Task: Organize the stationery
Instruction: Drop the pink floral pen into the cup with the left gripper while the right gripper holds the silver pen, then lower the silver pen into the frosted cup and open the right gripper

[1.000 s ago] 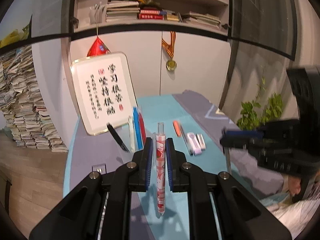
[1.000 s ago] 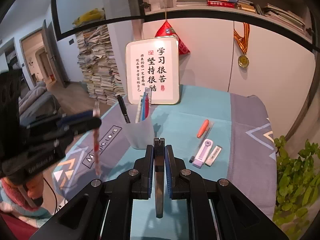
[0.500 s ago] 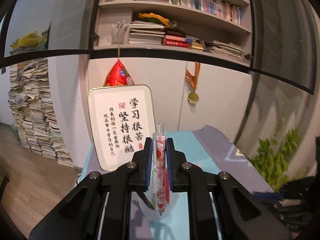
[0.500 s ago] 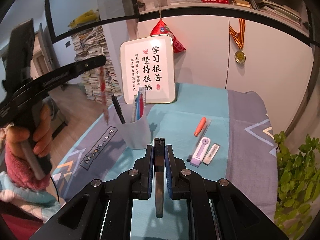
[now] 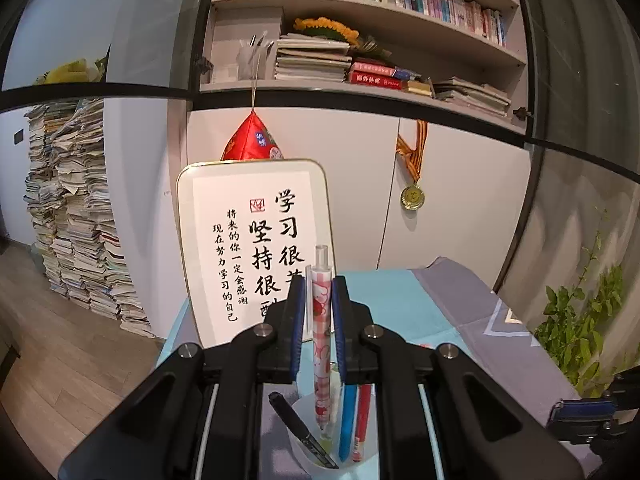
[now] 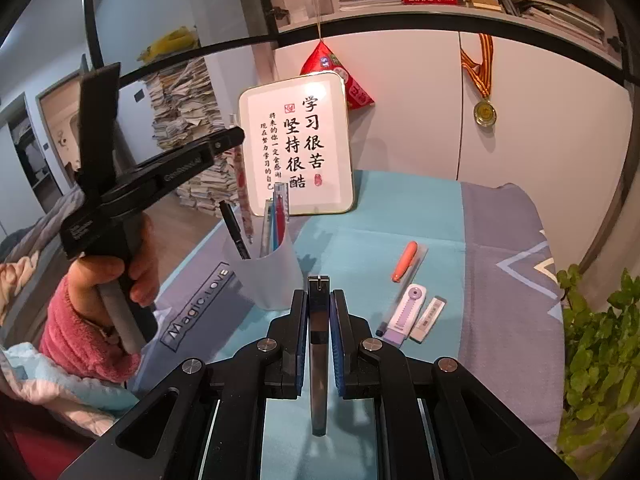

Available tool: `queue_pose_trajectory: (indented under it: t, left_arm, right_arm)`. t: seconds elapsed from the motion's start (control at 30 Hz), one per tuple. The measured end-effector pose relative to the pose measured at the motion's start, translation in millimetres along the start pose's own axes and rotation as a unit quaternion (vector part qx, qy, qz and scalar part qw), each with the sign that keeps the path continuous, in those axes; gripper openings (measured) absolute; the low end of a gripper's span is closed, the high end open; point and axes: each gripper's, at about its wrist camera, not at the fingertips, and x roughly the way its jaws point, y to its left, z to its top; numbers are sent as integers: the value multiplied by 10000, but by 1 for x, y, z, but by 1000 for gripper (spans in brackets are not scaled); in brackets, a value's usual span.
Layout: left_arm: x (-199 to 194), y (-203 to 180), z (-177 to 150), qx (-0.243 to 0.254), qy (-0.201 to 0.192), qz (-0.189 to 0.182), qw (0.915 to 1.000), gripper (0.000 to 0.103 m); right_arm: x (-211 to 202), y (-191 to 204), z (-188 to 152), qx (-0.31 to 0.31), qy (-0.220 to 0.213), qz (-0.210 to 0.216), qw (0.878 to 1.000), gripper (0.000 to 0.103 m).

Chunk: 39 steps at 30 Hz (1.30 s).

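Holding patterned pen (image 5: 321,344) upright in left gripper (image 5: 318,308), tip down over cup (image 5: 340,466)

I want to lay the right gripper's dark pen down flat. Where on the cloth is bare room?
Bare teal cloth lies between the framed calligraphy sign and the orange pen, and the grey stretch runs toward the plant. It is crowded around the pen cup and by the purple eraser.

Patterned pen (image 5: 322,344): pink-and-white, upright, tip down at the mouth of the translucent cup (image 6: 269,276). In the cup: black pen (image 6: 235,236), tilted; blue pen (image 5: 347,420) and red pen (image 5: 363,420), upright. Right of the cup, lying flat: orange pen (image 6: 405,267), purple correction tape (image 6: 405,316), white eraser (image 6: 429,318).
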Motion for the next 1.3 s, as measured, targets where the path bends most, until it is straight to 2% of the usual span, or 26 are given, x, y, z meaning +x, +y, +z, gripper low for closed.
queue_pose_trajectory:
  t: [0.13,0.7,0.77,0.83,0.93,1.07,1.13,1.3]
  left_arm:
    - [8,0,-7,103,39,86,9999,12]
    - [3,-3,-26,220,507,-206,9983,14]
    - [-2,-2,-27,210,504,-241,9982,27]
    - [-9,-1,-26,216,434,-204,9986,33]
    - [-20,2,-26,206,355,-193,9990,33]
    - [-39,13,-33,94,281,-152,9994,43]
    - [-47,19,-39,70,265,-92,9996,44]
    - [-58,33,-55,5,395,6,9992,50]
  right_arm:
    - [2,-3,1,25,6,22,10000,11]
    - [4,-1,4,52,14,74,10000,11]
    - [3,1,5,24,15,79,10000,11]
    - [2,4,6,2,3,78,10000,11]
    - [0,8,7,-13,-31,73,10000,11]
    - [-2,15,11,-41,-80,57,9999,11]
    - [-2,19,15,-47,-105,65,9999,11]
    - [1,34,28,-92,-256,59,9996,11]
